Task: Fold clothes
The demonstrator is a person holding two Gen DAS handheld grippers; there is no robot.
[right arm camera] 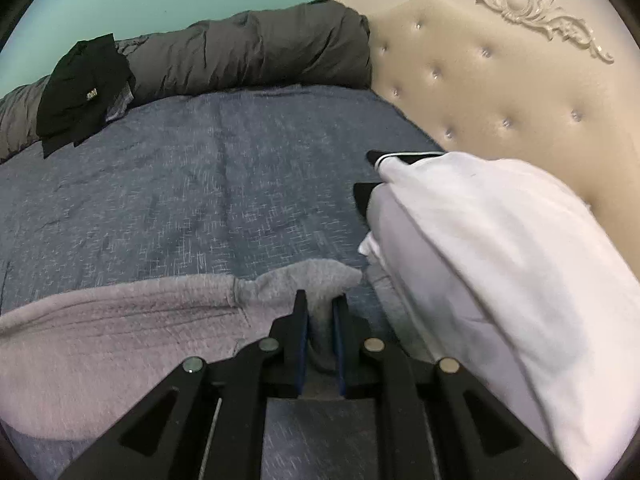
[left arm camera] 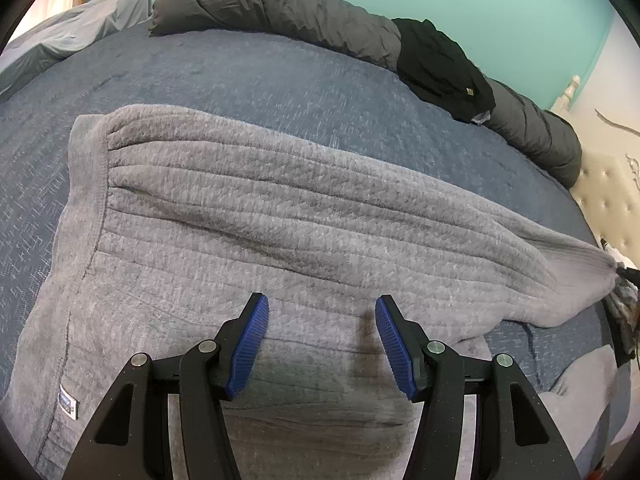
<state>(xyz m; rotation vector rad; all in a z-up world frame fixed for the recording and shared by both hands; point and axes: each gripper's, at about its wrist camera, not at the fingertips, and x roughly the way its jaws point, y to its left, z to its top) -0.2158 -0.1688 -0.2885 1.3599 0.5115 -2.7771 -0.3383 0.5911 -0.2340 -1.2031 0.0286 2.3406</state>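
A grey ribbed fleece garment (left arm camera: 256, 216) lies spread on the blue bedspread (left arm camera: 240, 76). My left gripper (left arm camera: 322, 312) is open and empty, its blue pads just above the garment's near part. My right gripper (right arm camera: 320, 300) is shut on a bunched end of the grey garment (right arm camera: 120, 320) and holds it stretched toward the right. In the left wrist view that pulled end (left arm camera: 600, 264) tapers to the right edge of the frame.
A rolled dark grey duvet (left arm camera: 280, 8) lies along the far side of the bed with a black garment (left arm camera: 440, 64) on it. A white garment (right arm camera: 500, 272) is piled at the right by the cream tufted headboard (right arm camera: 500, 80). The wall is teal.
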